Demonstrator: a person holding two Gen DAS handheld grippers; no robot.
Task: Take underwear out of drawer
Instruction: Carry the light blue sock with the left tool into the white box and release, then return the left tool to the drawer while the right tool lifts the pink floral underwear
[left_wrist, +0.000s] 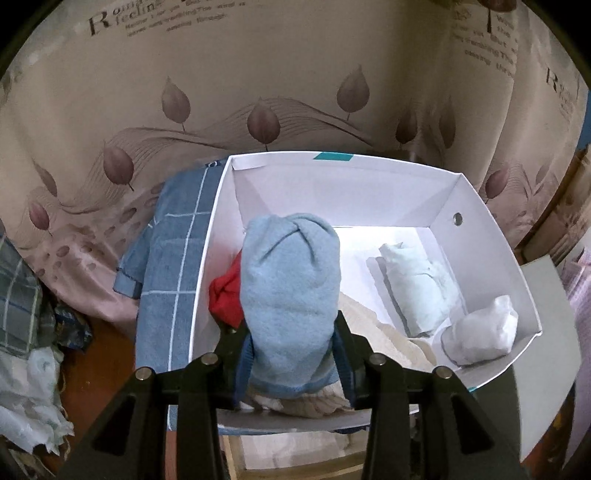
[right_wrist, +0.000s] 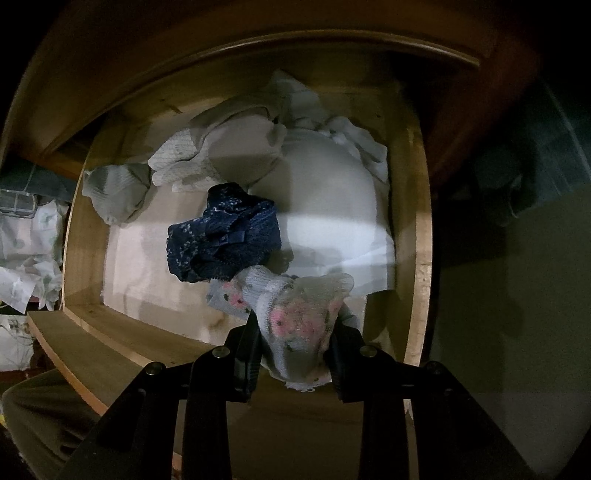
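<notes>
In the left wrist view my left gripper (left_wrist: 286, 325) is shut on a rolled light blue underwear (left_wrist: 291, 273), held upright over the near left corner of a white box (left_wrist: 491, 236). A red garment (left_wrist: 225, 295) lies in the box just left of the roll. In the right wrist view my right gripper (right_wrist: 299, 325) is shut on a white underwear with pink flowers (right_wrist: 295, 317), above the front of an open wooden drawer (right_wrist: 421, 258). A navy lace underwear (right_wrist: 221, 236) lies in the drawer's middle, apart from the gripper.
The box also holds a beige cloth (left_wrist: 376, 332) and two pale rolled pieces (left_wrist: 417, 288), (left_wrist: 484, 332). A blue checked towel (left_wrist: 173, 266) hangs beside the box's left wall. White and grey garments (right_wrist: 325, 177) are piled at the drawer's back. Leaf-printed fabric (left_wrist: 258, 92) lies behind the box.
</notes>
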